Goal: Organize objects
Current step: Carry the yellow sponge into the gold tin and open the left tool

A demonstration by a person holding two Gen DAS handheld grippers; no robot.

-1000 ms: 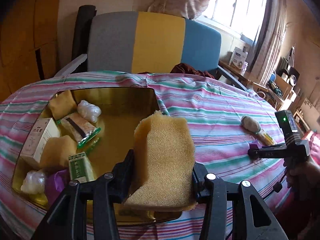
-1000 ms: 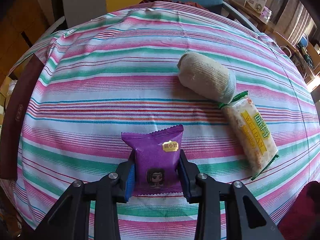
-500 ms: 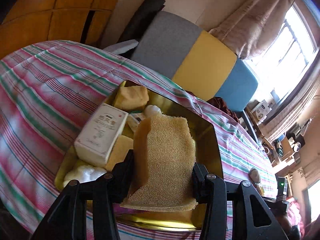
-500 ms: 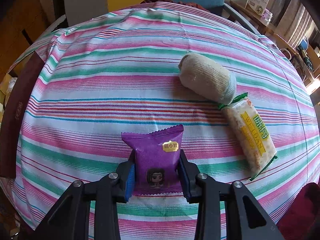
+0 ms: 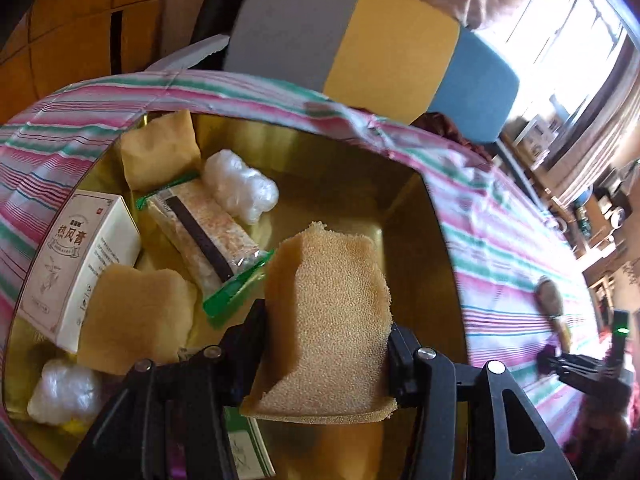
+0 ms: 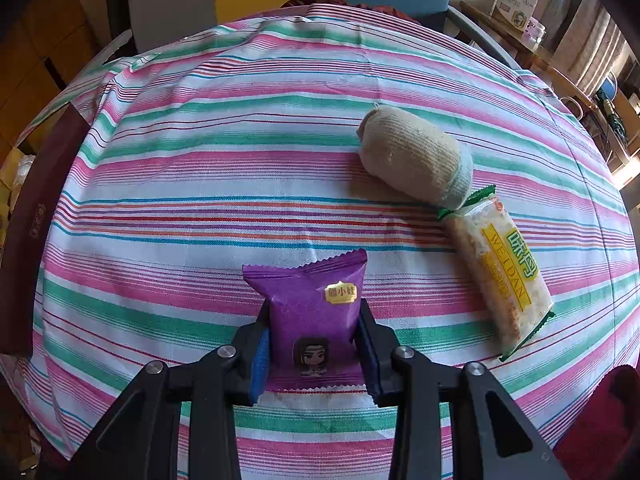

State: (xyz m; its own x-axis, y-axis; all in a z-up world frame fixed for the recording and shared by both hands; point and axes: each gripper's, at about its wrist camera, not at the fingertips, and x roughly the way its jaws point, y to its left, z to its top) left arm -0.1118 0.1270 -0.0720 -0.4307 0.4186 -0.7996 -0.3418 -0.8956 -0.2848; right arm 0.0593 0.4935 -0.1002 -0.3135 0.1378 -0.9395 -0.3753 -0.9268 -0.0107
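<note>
My left gripper (image 5: 326,344) holds a yellow sponge (image 5: 332,312) upright between its pads, low over the gold tray (image 5: 360,184); its jaws are opening while the sponge still touches both pads. The tray holds a white box (image 5: 76,256), a clear snack bar packet (image 5: 208,232), two more yellow sponges and white plastic-wrapped lumps. My right gripper (image 6: 314,344) is shut on a purple snack packet (image 6: 316,304) resting on the striped tablecloth (image 6: 240,160). In the left wrist view it shows small at the far right (image 5: 560,364).
A rolled beige sock (image 6: 412,156) and a yellow-labelled rice cracker packet (image 6: 500,272) lie to the right of the purple packet. A grey, yellow and blue chair back (image 5: 360,40) stands behind the table. A dark red box edge (image 6: 36,216) sits at the left.
My left gripper has swung over the tray and dropped closer to it, rolling a little, with the sponge still between the pads. The right gripper and the purple packet have not moved.
</note>
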